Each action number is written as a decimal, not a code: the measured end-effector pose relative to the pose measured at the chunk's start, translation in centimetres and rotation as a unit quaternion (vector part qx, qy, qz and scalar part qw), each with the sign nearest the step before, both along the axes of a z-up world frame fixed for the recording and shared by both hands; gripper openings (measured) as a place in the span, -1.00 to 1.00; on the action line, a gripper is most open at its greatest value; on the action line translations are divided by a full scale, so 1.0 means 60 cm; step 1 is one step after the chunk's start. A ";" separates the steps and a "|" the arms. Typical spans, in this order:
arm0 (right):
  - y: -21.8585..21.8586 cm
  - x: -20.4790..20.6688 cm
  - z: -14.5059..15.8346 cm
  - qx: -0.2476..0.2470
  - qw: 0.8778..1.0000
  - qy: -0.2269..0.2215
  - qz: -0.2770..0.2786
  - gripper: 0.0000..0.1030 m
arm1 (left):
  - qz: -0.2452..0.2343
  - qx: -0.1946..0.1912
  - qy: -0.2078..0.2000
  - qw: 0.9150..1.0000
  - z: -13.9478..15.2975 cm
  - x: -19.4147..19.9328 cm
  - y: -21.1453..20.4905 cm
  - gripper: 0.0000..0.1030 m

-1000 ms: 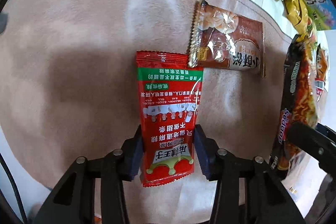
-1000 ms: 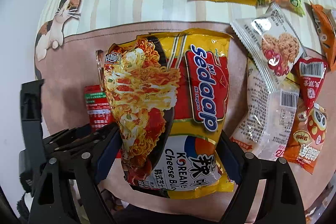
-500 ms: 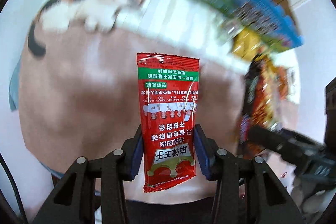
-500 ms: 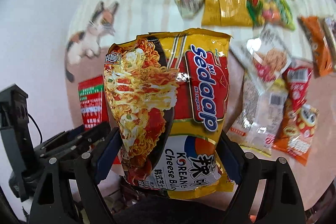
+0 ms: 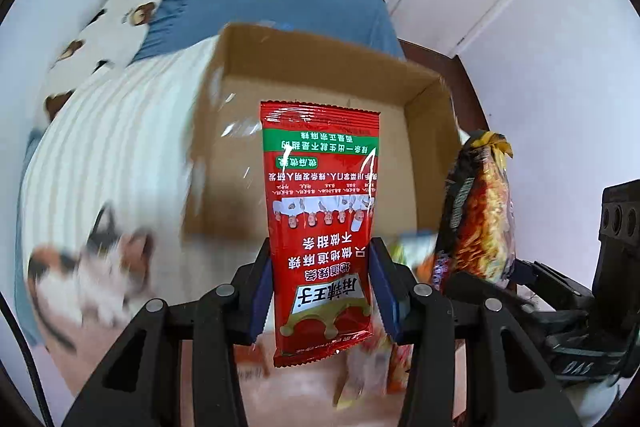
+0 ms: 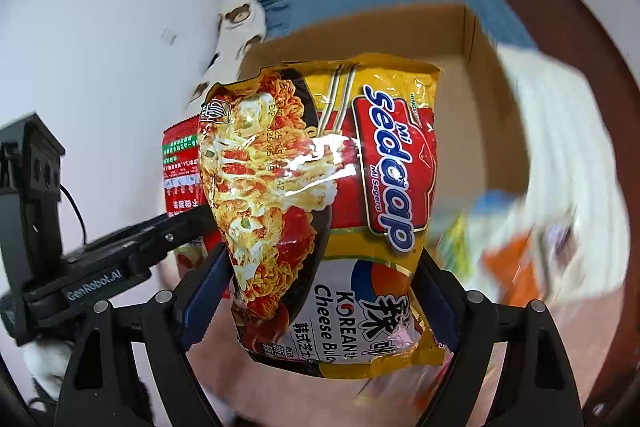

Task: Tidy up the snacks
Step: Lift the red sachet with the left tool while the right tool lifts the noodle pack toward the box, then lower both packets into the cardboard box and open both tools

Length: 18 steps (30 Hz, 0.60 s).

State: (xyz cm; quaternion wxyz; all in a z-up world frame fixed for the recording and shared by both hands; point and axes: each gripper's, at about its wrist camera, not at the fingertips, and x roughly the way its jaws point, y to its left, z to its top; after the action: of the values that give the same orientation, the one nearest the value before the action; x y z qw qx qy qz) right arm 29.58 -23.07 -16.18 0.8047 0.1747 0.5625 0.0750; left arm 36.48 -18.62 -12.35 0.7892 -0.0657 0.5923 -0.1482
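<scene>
- The left gripper (image 5: 322,285) pinches a red snack sachet (image 5: 320,215) near its lower end, holding it upright in the air in front of an open cardboard box (image 5: 308,75).
- The right gripper (image 6: 320,287) clamps a Sedaap noodle packet (image 6: 332,203) by its lower half, also raised before the box.
- Both packets hang side by side.
- Loose snacks (image 6: 516,259) lie blurred below.

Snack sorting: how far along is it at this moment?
Done: nothing shows inside the box; the visible floor looks bare. In hand: left gripper holds the red packet, right gripper the noodle pack, both raised toward the box. Left: drop both, then the blurred snacks below.
</scene>
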 end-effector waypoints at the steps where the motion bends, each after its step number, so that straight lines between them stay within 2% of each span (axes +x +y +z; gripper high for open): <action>1: -0.014 0.029 -0.001 -0.009 1.000 0.000 -0.004 0.72 | -0.003 0.000 0.008 1.000 -0.005 0.033 -0.009 -0.19; 3: -0.033 0.080 -0.009 -0.030 1.000 0.004 -0.003 0.72 | -0.003 -0.004 0.022 1.000 -0.017 0.090 -0.023 -0.19; 6: -0.067 0.157 -0.042 -0.049 0.998 0.028 -0.004 0.72 | -0.008 0.004 0.048 0.999 -0.064 0.175 -0.048 -0.19; 9: -0.087 0.213 -0.068 -0.059 0.997 0.052 -0.011 0.72 | -0.009 0.009 0.067 0.998 -0.102 0.232 -0.059 -0.19; 16: -0.137 0.287 -0.141 -0.071 0.993 0.094 -0.009 0.72 | -0.010 0.040 0.094 0.995 -0.153 0.308 -0.064 -0.15; 18: -0.124 0.307 -0.164 -0.070 0.992 0.103 -0.011 0.74 | -0.002 0.057 0.102 0.993 -0.172 0.320 -0.062 -0.14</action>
State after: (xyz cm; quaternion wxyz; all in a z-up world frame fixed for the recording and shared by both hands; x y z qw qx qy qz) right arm 48.00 -30.51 -26.04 0.7532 0.1309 0.6446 0.0077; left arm 55.67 -22.34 -22.67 0.7270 -0.0345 0.6772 -0.1085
